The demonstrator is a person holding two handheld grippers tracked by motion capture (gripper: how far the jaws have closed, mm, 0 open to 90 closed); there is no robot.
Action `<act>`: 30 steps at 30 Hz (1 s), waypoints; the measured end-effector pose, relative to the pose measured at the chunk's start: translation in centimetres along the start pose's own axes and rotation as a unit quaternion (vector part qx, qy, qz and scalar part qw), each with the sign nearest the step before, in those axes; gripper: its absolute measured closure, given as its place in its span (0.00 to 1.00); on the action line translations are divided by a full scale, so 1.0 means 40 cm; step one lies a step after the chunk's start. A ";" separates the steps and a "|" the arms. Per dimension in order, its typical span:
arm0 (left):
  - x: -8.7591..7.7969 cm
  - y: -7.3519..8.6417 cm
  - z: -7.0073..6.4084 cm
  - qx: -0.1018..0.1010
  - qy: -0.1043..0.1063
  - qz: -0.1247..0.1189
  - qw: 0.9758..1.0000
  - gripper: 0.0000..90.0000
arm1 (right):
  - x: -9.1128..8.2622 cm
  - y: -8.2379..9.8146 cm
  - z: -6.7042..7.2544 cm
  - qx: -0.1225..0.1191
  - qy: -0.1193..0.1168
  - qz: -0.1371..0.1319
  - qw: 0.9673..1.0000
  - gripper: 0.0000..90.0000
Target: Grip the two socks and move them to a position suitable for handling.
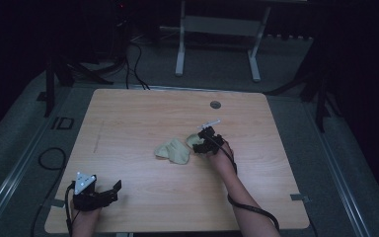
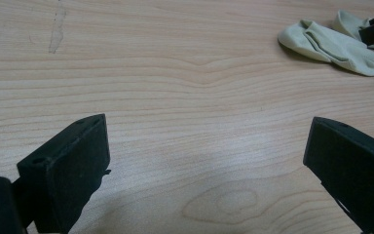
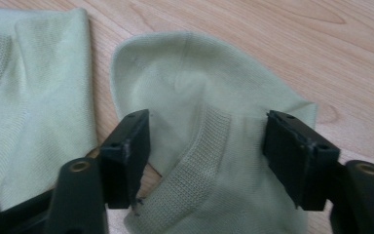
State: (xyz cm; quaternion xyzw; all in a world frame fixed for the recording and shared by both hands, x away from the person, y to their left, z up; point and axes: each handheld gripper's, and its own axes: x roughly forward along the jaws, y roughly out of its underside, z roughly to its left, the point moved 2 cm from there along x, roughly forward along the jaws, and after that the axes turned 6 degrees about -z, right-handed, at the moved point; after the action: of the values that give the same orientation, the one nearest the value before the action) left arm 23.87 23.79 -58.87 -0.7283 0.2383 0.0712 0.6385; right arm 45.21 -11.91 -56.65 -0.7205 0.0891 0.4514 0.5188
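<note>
Two pale green socks lie near the middle of the wooden table (image 1: 143,113). The left sock (image 1: 173,150) is flat and free. The right sock (image 1: 194,140) sits under my right gripper (image 1: 201,141). In the right gripper view that sock (image 3: 199,87) lies cuff towards me between the two black jaws of the right gripper (image 3: 209,146), which stand apart on either side of the ribbed cuff without squeezing it; the other sock (image 3: 34,87) is at the left. My left gripper (image 1: 113,190) rests open at the near left corner, and its jaws (image 2: 204,146) frame bare wood.
A round grommet (image 1: 215,104) is set in the table near its far edge. Faint pencil marks (image 2: 57,29) run along the left part of the top. Cables (image 1: 49,158) lie on the floor at the left, and a white desk frame (image 1: 217,44) stands beyond the table.
</note>
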 end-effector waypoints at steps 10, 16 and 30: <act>-0.002 0.001 0.001 -0.003 -0.002 -0.002 1.000 0.03 | -0.012 -0.004 0.017 -0.025 0.018 0.010 0.999 0.88; -0.003 0.001 0.000 -0.002 -0.004 -0.002 1.000 0.03 | -0.049 -0.017 0.009 -0.029 0.010 -0.005 1.000 0.90; -0.005 0.002 0.000 -0.001 -0.008 -0.001 1.000 0.03 | -0.213 -0.033 -0.002 -0.041 -0.027 -0.032 0.998 0.90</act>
State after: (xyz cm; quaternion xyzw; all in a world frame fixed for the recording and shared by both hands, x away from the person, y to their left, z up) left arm 23.67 23.86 -58.85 -0.7286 0.2327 0.0765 0.6396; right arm 41.14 -14.29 -49.45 -0.7309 0.0335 0.4575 0.5053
